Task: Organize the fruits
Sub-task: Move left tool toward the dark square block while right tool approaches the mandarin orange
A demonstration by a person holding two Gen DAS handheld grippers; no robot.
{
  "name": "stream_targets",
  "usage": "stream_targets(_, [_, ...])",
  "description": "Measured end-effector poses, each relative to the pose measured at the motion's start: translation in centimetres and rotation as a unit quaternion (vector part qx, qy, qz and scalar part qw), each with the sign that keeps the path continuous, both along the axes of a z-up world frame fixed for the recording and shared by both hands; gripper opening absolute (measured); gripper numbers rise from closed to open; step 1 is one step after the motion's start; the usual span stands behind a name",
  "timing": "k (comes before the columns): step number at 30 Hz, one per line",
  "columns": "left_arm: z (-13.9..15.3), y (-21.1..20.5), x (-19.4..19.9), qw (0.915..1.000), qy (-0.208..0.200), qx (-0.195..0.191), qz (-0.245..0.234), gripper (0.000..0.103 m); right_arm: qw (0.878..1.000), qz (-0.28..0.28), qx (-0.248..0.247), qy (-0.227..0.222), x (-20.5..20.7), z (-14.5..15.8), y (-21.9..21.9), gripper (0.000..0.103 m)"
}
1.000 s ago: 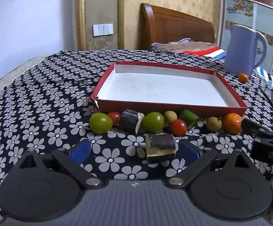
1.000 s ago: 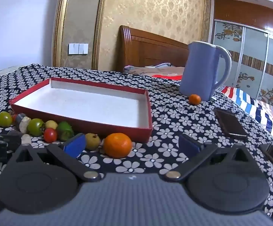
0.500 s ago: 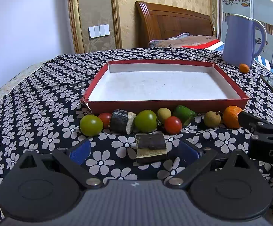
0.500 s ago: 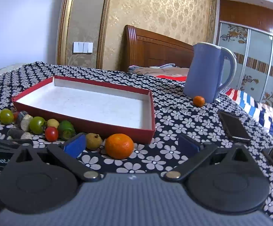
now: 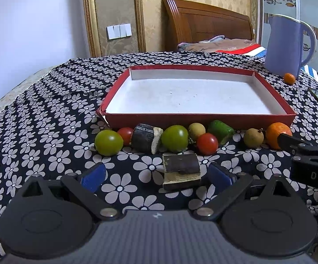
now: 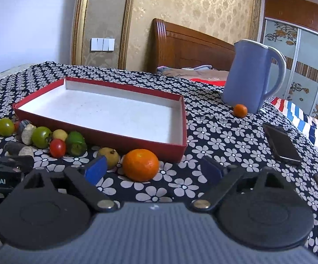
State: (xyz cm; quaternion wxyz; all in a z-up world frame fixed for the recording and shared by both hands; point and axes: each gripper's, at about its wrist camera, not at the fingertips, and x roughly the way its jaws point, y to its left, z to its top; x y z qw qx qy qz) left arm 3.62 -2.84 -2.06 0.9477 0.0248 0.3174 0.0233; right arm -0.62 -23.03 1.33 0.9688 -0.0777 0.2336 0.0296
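Left tongs (image 5: 156, 173): spread wide, with a dark block (image 5: 181, 170) on the table (image 5: 49, 118) between the blue tips, not pinched.
Right tongs (image 6: 153, 168): spread but just been closing a bit; big orange (image 6: 140, 165) sits between them, untouched.
Red tray (image 5: 200, 117): nothing in it.
Fruits: in a row along the tray's front wall.
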Motion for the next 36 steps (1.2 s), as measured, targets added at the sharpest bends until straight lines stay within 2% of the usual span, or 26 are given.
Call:
stream_targets(12, [-0.2, -0.1, 0.3, 1.0000, 0.007, 0.005, 0.003, 0.100, 1.000, -0.005, -0.007, 0.000, 0.2, -0.1, 0.2, 0.092])
stream_targets(16, [-0.2, -0.1, 0.2, 1.0000, 0.008, 0.006, 0.002, 0.100, 1.000, -0.016, 0.003, -0.010, -0.3, 0.2, -0.2, 0.103])
stream_targets(18, [-0.2, -0.2, 0.2, 0.9999, 0.007, 0.008, 0.002, 0.100, 0.999, -0.035, 0.010, -0.017, -0.6, 0.7, -0.5, 0.103])
stream_targets(22, [-0.2, -0.2, 0.1, 0.9999, 0.008, 0.007, 0.002, 0.100, 0.995, -0.073, 0.064, 0.007, -0.7, 2.6, -1.9, 0.103])
stream_targets(24, [-0.2, -0.2, 0.2, 0.9999, 0.011, 0.004, 0.003, 0.100, 0.994, -0.048, 0.102, -0.016, -1.4, 3.4, -2.9, 0.103])
stream_targets(25, [-0.3, -0.2, 0.2, 0.9999, 0.013, 0.002, 0.003, 0.100, 0.994, -0.044, 0.092, -0.032, -1.7, 3.6, -2.9, 0.103])
stream_targets(27, [-0.2, -0.2, 0.2, 0.9999, 0.012, 0.001, 0.003, 0.100, 0.997, -0.053, 0.030, -0.042, -1.8, 3.3, -1.8, 0.103])
stream_targets(29, [-0.2, -0.2, 0.1, 0.9999, 0.012, 0.000, 0.003, 0.100, 0.999, -0.025, -0.008, -0.034, -1.8, 2.5, -0.9, 0.103])
stream_targets(32, [-0.2, -0.3, 0.1, 0.9999, 0.013, 0.000, 0.002, 0.100, 1.000, 0.025, -0.002, 0.001, -1.6, 1.6, -0.1, 0.103])
stream_targets(34, [-0.2, -0.4, 0.1, 0.9999, 0.011, 0.003, 0.001, 0.100, 1.000, 0.010, 0.019, -0.010, -1.7, 1.6, -0.2, 0.103])
stream_targets(36, [-0.3, -0.4, 0.1, 0.9999, 0.013, 0.005, 0.001, 0.100, 1.000, -0.009, 0.019, -0.008, -1.4, 1.5, -0.5, 0.103])
